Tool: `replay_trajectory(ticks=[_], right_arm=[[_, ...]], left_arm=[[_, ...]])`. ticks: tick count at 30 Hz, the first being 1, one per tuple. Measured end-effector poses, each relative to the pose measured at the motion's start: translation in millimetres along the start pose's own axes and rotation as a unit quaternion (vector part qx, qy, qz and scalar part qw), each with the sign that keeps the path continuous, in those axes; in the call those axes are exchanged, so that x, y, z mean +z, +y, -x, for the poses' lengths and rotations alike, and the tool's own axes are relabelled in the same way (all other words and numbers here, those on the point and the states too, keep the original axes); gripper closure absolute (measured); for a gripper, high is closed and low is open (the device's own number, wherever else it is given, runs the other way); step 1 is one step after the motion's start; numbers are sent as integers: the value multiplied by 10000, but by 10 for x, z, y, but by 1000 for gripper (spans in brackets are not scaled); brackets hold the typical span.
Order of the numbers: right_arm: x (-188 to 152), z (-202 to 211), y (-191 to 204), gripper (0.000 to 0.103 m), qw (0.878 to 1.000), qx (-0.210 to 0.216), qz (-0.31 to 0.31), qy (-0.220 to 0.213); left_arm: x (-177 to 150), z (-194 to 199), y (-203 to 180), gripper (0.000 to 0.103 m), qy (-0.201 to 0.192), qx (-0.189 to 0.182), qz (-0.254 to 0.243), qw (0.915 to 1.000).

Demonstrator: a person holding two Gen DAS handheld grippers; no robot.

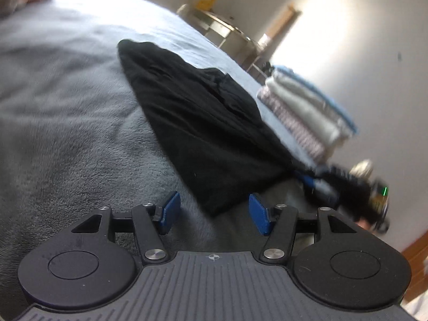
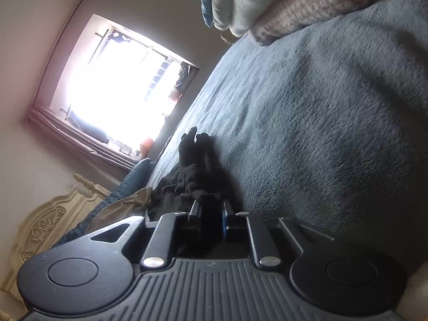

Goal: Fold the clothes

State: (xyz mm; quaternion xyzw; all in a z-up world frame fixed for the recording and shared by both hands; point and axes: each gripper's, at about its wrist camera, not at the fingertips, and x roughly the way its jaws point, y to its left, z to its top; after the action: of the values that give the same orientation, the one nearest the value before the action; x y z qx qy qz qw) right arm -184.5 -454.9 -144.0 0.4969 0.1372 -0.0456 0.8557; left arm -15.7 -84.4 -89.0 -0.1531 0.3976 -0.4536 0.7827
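The black garment [image 1: 198, 123] lies spread on the grey blanket [image 1: 67, 123] of the bed. The left gripper [image 1: 214, 211] hovers just above its near corner, with its 2 blue pads [image 1: 169, 210] apart and nothing between them. The right gripper [image 2: 211, 208] has narrow jaws pinching a bunched end of the garment. A stack of folded clothes [image 1: 302, 112] sits near the far edge.

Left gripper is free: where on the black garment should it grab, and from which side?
Take the near corner of the black garment, just ahead of the open left gripper. Come in low along the grey blanket: that corner lies flat and loose, while the right gripper pinches the other corner.
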Motion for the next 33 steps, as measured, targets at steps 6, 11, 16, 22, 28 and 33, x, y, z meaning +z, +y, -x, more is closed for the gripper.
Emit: replay_trajectory(ticks=[6,11,16,22,28,33], right_arm=[[164,185,99,66,9990,-206,316,-253],[164,48,348,66,9941,-299,1036,-110],[233,-152,833,67,9698,-402,2404,-6],[351,-537,1077,67,9473,-353,3144,496],[523,-1052,1068,67,9500,-281,2951,977],[673,-1458,1008,67,9529,-295,2737,1277]], left_arm=[[34,-56,70,50,52,3,256,9997],[43,-137,8,57,142,155,127,9997],[44,-206,22,67,210,319,92,9992],[18,-225,1,74,233,458,-118,9986],[12,-223,-21,70,291,426,-366,9980],[7,-231,53,85,238,412,-144,9988]])
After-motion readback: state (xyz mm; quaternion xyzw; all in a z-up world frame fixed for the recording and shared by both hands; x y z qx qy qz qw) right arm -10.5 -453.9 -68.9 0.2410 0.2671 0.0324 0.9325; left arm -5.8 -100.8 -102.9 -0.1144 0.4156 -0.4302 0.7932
